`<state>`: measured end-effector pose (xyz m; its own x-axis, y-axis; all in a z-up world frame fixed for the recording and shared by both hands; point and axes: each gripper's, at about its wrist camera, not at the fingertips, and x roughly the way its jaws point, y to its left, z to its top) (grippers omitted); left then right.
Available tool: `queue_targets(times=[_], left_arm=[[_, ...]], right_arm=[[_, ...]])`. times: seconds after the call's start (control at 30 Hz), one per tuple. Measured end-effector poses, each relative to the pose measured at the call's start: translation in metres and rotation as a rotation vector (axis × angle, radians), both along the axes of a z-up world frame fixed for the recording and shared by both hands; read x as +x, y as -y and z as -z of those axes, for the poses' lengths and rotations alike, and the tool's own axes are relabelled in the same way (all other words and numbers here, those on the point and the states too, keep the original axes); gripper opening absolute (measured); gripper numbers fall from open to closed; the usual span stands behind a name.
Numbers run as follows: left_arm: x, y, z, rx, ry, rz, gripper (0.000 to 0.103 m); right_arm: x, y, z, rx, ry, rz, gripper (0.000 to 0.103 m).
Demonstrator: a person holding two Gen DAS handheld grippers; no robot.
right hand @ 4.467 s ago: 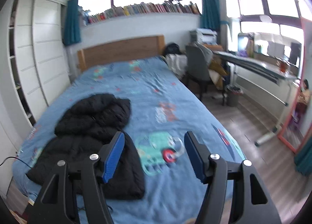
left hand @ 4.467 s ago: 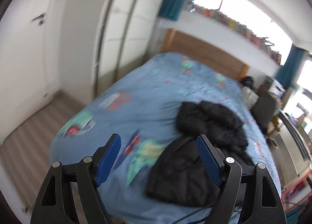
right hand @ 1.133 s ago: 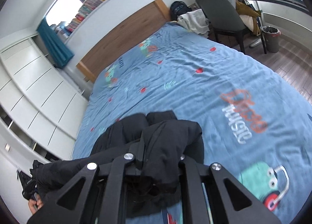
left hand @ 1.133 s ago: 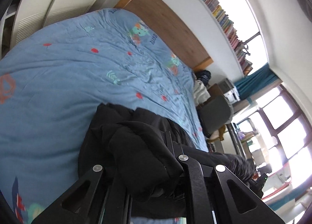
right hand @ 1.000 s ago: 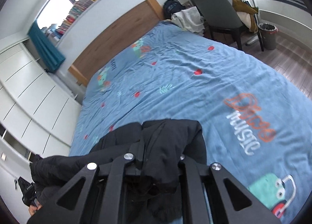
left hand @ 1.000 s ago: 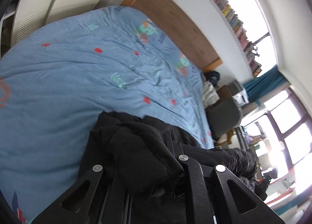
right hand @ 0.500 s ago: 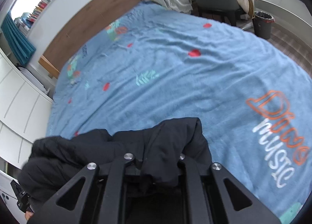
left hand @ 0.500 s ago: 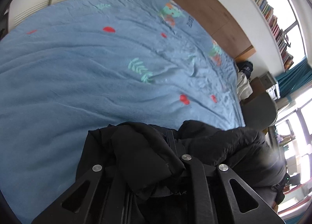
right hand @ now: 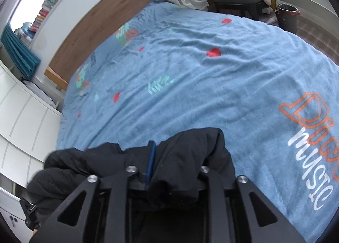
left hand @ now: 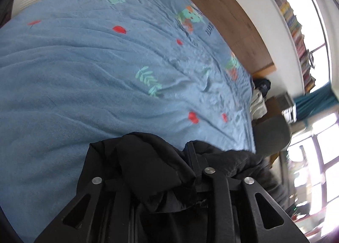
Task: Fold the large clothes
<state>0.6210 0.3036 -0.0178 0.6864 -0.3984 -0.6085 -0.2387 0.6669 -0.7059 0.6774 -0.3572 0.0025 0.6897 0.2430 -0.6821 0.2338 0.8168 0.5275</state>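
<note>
The black jacket (left hand: 148, 166) is laid low on the blue bed (left hand: 84, 77), evidently for spreading before folding. Its fabric lies between the jaws of the left gripper (left hand: 169, 168) and right gripper (right hand: 175, 158), which have just been opening; pad contact cannot be told.

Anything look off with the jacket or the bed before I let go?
Nothing damaged or spilled. The black jacket is bunched in a heap rather than spread flat, draped over both the right gripper and left gripper, whose jaws have just been opening with fabric between them. The blue bedspread is mildly wrinkled.
</note>
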Motion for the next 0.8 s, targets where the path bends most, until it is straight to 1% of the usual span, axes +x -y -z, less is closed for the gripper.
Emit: queue_targets(times=[0.03,0.07,0.1,0.13,0.17,0.23,0.3,0.37,0.43,0.53,0.57,0.67,0.73,0.8], left_arm=[[0.0,-0.001,-0.005,-0.003,-0.002,-0.002,0.03],[0.0,0.0,-0.011,-0.004,-0.001,-0.001,0.034],[-0.001,0.0,-0.018,-0.011,0.001,0.0,0.044],[-0.002,0.0,-0.023,-0.016,0.007,-0.007,0.056],[-0.005,-0.002,-0.032,-0.018,0.022,-0.019,0.061],[-0.011,-0.006,-0.048,0.007,0.051,-0.049,0.08],[-0.021,-0.012,-0.064,0.035,0.077,-0.083,0.084],[-0.032,-0.014,-0.076,0.062,0.087,-0.092,0.084],[-0.049,-0.005,-0.089,0.127,0.101,-0.077,0.084],[-0.072,0.019,-0.098,0.227,0.11,-0.018,0.084],[-0.081,0.032,-0.099,0.263,0.113,0.013,0.084],[-0.098,0.065,-0.091,0.325,0.114,0.087,0.084],[-0.105,0.085,-0.082,0.353,0.113,0.127,0.084],[-0.108,0.108,-0.074,0.375,0.13,0.167,0.084]], right_arm=[[-0.002,0.002,-0.006,0.016,0.01,0.002,0.035],[-0.004,0.003,-0.012,0.027,0.021,0.005,0.047],[-0.007,0.003,-0.019,0.027,0.034,0.011,0.066],[-0.011,0.004,-0.029,0.016,0.058,0.021,0.075],[-0.015,0.005,-0.039,0.001,0.077,0.031,0.089],[-0.027,0.01,-0.061,-0.017,0.116,0.036,0.09],[-0.039,0.012,-0.077,-0.035,0.135,0.025,0.09],[-0.054,0.008,-0.091,-0.073,0.155,0.0,0.09],[-0.071,-0.002,-0.102,-0.126,0.177,-0.036,0.09],[-0.094,-0.023,-0.108,-0.186,0.195,-0.093,0.09],[-0.102,-0.03,-0.108,-0.193,0.2,-0.114,0.09],[-0.125,-0.063,-0.104,-0.223,0.22,-0.201,0.09],[-0.135,-0.087,-0.098,-0.249,0.224,-0.256,0.09],[-0.145,-0.117,-0.091,-0.286,0.239,-0.319,0.09]])
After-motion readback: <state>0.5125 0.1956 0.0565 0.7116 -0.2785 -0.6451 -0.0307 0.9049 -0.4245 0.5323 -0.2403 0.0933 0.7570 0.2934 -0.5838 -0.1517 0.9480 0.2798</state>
